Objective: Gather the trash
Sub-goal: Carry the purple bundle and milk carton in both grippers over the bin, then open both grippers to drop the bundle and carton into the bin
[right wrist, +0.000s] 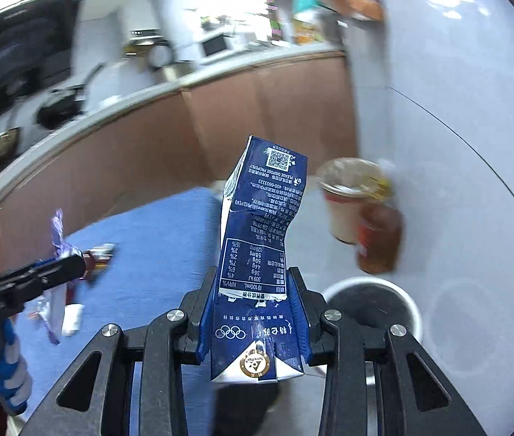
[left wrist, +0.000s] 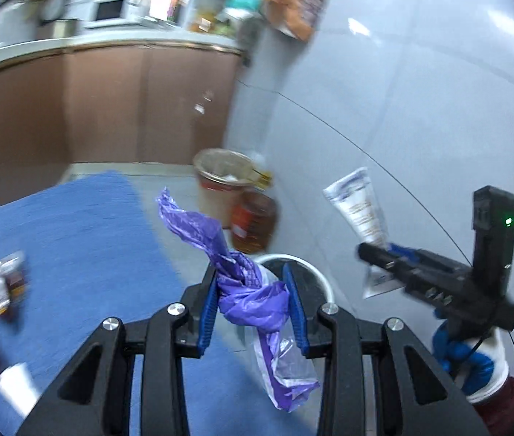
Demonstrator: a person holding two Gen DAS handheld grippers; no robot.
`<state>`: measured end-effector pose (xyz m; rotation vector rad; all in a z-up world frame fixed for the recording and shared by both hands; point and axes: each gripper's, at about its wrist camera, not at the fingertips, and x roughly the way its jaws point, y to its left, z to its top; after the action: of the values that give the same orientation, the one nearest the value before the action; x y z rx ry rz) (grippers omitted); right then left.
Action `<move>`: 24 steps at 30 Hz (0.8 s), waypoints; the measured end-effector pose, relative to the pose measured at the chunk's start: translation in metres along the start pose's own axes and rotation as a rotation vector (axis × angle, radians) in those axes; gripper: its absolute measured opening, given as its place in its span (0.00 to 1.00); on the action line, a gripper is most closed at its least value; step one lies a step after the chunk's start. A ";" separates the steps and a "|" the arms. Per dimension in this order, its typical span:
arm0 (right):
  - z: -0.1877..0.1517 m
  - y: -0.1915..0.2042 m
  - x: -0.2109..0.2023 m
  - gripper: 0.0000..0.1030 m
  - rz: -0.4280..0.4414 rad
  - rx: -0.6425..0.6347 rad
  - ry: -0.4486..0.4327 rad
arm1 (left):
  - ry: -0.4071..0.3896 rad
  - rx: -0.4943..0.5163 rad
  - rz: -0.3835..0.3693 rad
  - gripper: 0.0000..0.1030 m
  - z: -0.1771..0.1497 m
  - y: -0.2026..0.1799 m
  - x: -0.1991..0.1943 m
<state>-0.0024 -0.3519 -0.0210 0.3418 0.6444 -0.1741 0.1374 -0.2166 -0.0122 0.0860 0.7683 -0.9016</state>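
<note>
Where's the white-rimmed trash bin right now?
The white-rimmed bin stands on the grey floor, right of the blue mat, just beyond the carton-holding right gripper.

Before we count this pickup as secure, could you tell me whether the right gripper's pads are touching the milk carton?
Touching: the right wrist view shows the right gripper pads pressed against both sides of the milk carton.

A glossy pale tiled floor (left wrist: 384,83) reflects ceiling lights. A blue rug (left wrist: 75,232) lies on it, one edge near the brown cabinets (left wrist: 111,101). These carry a light worktop (right wrist: 140,98) with a white microwave (left wrist: 109,9), pans (right wrist: 57,109) and blurred clutter.
</note>
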 end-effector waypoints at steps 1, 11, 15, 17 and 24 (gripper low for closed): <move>-0.003 -0.010 0.006 0.33 -0.019 0.022 0.010 | 0.018 0.011 -0.020 0.32 0.005 -0.009 0.017; -0.031 -0.101 0.079 0.33 -0.178 0.166 0.124 | 0.213 -0.046 -0.125 0.34 0.030 -0.039 0.184; -0.037 -0.119 0.107 0.33 -0.214 0.196 0.162 | 0.258 -0.075 -0.147 0.38 0.025 -0.042 0.221; -0.041 -0.128 0.119 0.33 -0.243 0.199 0.180 | 0.277 -0.083 -0.153 0.49 0.022 -0.042 0.234; -0.051 -0.148 0.122 0.45 -0.281 0.262 0.193 | 0.256 -0.105 -0.160 0.52 0.026 -0.036 0.230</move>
<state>0.0260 -0.4771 -0.1722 0.5234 0.8623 -0.5015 0.2123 -0.4046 -0.1310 0.0480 1.0714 -1.0121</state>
